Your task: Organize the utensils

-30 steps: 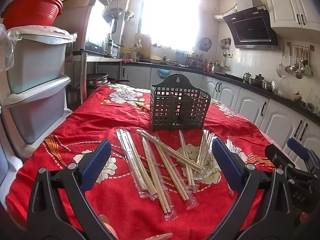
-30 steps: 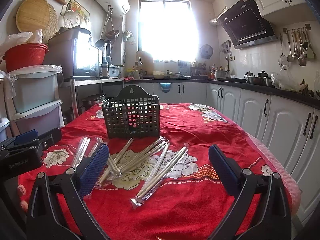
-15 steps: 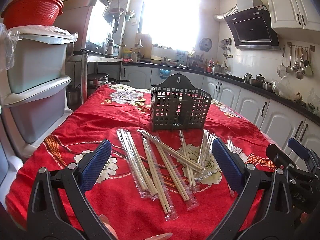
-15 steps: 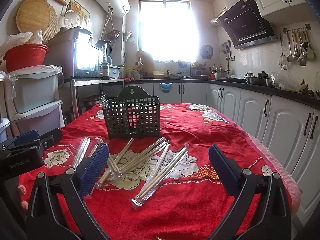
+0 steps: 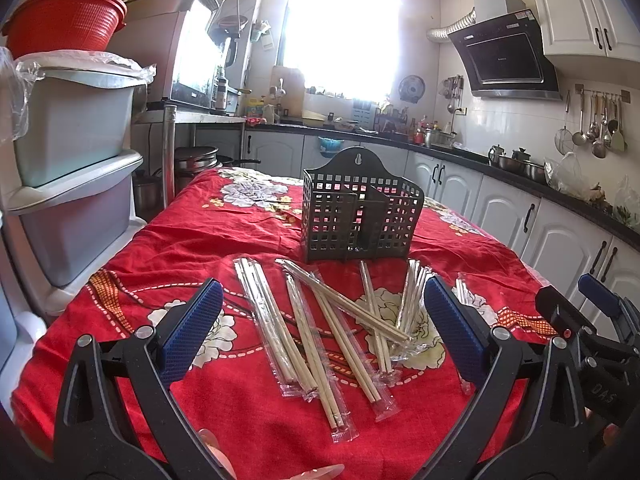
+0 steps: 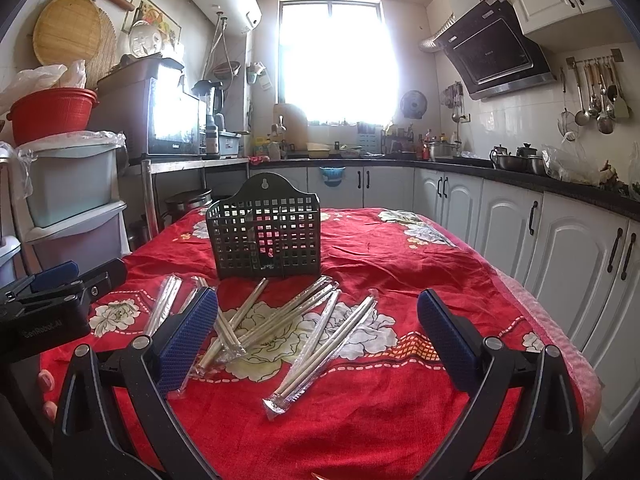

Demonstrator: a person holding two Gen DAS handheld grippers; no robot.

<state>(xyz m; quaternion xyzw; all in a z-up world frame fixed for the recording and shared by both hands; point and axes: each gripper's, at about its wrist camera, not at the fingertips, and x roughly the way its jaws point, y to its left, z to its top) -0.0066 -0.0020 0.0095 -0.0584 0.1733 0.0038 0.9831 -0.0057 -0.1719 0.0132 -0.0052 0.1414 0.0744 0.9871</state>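
Note:
Several pairs of chopsticks in clear plastic sleeves (image 5: pixel 320 320) lie scattered on the red flowered tablecloth (image 5: pixel 208 236); the right wrist view shows them too (image 6: pixel 304 328). Behind them stands a dark grey slotted utensil holder (image 5: pixel 360 216) (image 6: pixel 266 240), upright, with nothing showing above its rim. My left gripper (image 5: pixel 322 328) hovers open above the near end of the chopsticks, holding nothing. My right gripper (image 6: pixel 316 336) is open too, over the chopsticks' right side, and empty. Each gripper's body shows at the edge of the other's view.
Stacked grey storage bins (image 5: pixel 72 160) with a red basket (image 5: pixel 64 24) on top stand left of the table. White cabinets (image 6: pixel 540 248) and a dark counter run along the right. The table's right edge (image 6: pixel 560 332) is close to the cabinets.

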